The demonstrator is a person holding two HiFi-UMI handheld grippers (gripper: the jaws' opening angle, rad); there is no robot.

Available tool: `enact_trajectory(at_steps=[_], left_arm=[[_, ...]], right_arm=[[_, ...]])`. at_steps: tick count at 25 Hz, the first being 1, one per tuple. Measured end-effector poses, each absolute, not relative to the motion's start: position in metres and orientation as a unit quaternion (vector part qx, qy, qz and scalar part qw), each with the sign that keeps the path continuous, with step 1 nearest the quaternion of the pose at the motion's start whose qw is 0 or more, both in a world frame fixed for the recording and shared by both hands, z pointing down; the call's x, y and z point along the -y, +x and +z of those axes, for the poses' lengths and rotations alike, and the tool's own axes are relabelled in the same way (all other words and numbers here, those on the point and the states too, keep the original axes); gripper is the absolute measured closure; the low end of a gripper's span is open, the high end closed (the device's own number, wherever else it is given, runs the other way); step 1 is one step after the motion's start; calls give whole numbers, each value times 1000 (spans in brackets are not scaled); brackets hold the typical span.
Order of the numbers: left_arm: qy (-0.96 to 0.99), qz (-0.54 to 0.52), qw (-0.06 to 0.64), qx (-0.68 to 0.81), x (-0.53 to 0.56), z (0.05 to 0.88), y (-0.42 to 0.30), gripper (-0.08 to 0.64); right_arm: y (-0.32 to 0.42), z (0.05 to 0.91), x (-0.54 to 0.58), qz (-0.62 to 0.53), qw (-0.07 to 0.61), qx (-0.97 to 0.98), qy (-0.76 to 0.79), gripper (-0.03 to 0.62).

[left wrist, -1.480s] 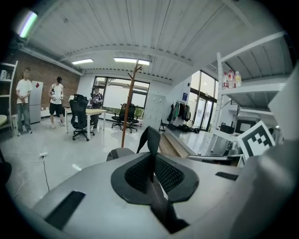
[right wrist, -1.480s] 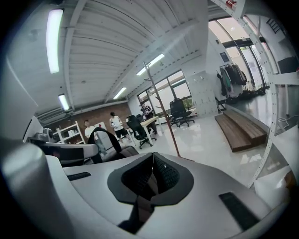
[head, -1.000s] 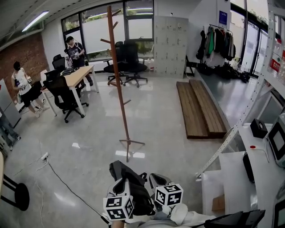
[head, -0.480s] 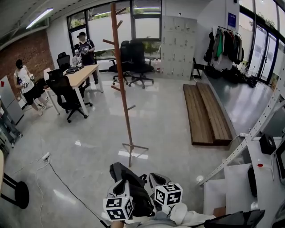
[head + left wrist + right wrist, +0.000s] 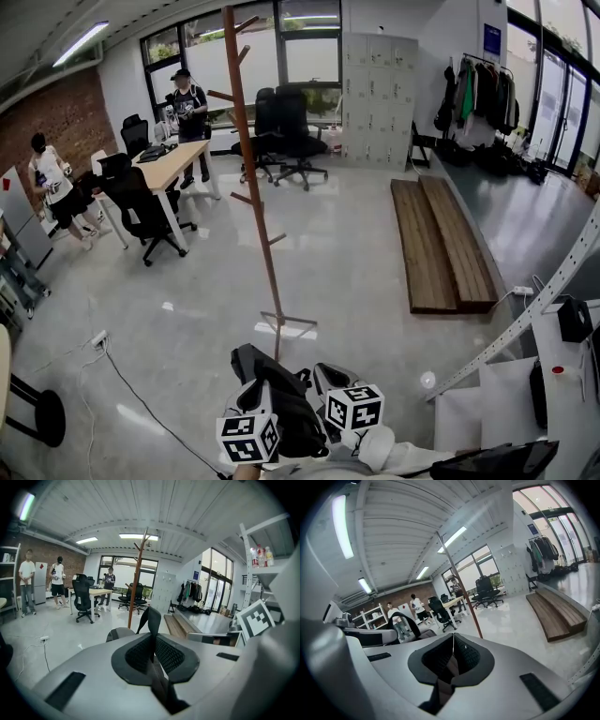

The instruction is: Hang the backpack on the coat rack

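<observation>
A tall brown wooden coat rack (image 5: 253,187) with short pegs stands on the floor straight ahead; it also shows as the coat rack (image 5: 134,583) in the left gripper view and the coat rack (image 5: 461,595) in the right gripper view. The black and grey backpack (image 5: 281,389) hangs low in front of me between both grippers. My left gripper (image 5: 152,637) is shut on a black backpack strap (image 5: 152,618) that loops up above the jaws. My right gripper (image 5: 453,651) is shut on another strap (image 5: 445,672). In the head view the left gripper (image 5: 251,401) and right gripper (image 5: 330,382) flank the backpack.
A desk (image 5: 167,161) with black office chairs and three people stand at the left and back. Wooden planks (image 5: 441,239) lie on the floor at right. A white cable (image 5: 131,380) runs across the floor at left. A white bench and slanted rail (image 5: 525,319) are at the right.
The view has shifted so the coat rack's foot is lower in the picture, nearer the backpack. Both grippers still hold the backpack in the same place in the view. The person at the back desk has stepped right.
</observation>
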State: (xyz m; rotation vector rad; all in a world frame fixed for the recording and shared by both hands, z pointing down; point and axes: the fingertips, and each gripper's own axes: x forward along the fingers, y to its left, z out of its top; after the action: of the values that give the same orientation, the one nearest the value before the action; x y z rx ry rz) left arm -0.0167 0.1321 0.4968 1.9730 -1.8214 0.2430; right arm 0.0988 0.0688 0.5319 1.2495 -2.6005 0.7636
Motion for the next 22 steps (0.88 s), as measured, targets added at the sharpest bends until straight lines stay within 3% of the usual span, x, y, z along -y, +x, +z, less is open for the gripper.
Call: enact_trajectory(at_steps=[22], left_arm=[[698, 69, 196, 685, -29, 481, -57, 543]], right_arm=[[92, 552, 18, 272, 86, 861, 420, 580]])
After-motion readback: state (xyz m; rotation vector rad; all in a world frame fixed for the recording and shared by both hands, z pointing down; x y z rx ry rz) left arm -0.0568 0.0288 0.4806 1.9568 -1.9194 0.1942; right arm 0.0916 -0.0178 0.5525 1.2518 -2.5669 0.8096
